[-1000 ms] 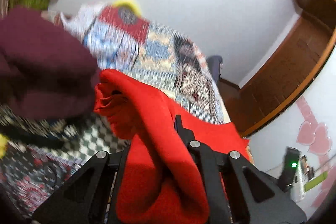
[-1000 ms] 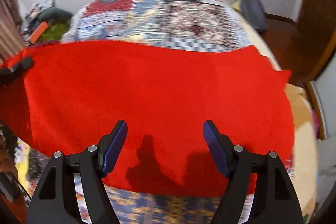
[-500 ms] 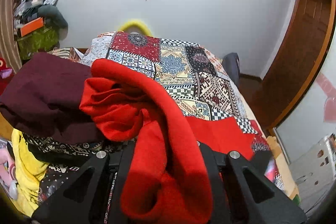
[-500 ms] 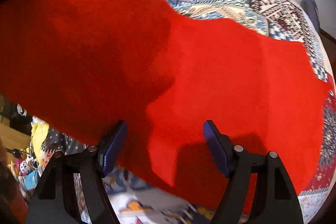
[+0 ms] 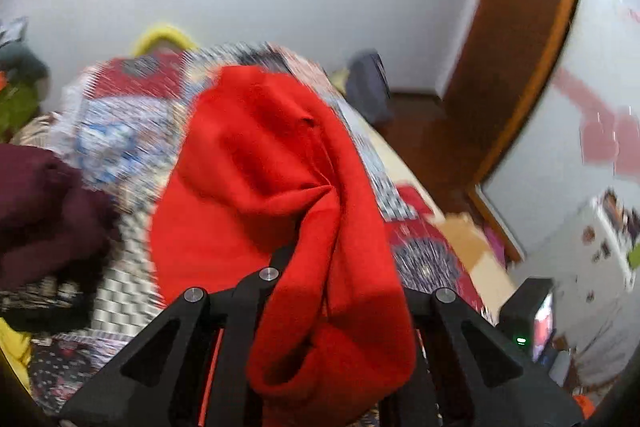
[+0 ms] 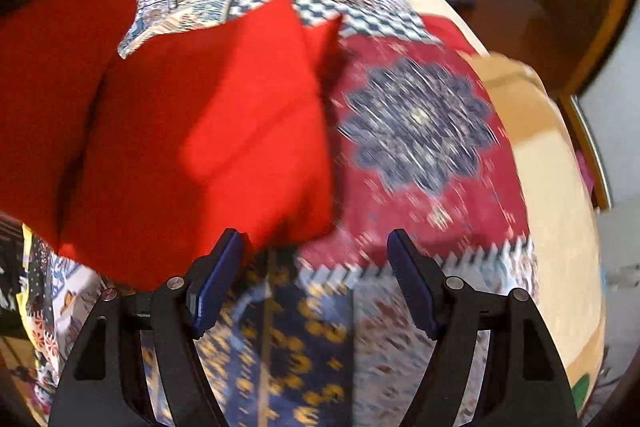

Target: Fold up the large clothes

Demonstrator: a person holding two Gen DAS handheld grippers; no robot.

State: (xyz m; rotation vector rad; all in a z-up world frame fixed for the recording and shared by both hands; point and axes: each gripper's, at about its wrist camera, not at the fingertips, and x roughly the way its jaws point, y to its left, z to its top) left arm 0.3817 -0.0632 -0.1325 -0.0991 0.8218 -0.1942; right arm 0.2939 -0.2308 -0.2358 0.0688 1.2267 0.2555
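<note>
A large red garment hangs bunched from my left gripper, which is shut on it; the cloth drapes over the fingers and hides the tips. In the right wrist view the same red garment is lifted off the patchwork bedspread at the left, partly doubled over, with its lower edge just above my right gripper. The right gripper is open and empty, its blue pads wide apart over the bed.
A maroon garment lies on a pile at the left of the bed. A dark blue item sits at the bed's far end. A wooden door stands at the right, and a yellow cloth lies at the left edge.
The left gripper has swung the red garment up and to the left. The garment has been pulled off the right half of the bed, uncovering the bedspread. The right gripper stays open.
</note>
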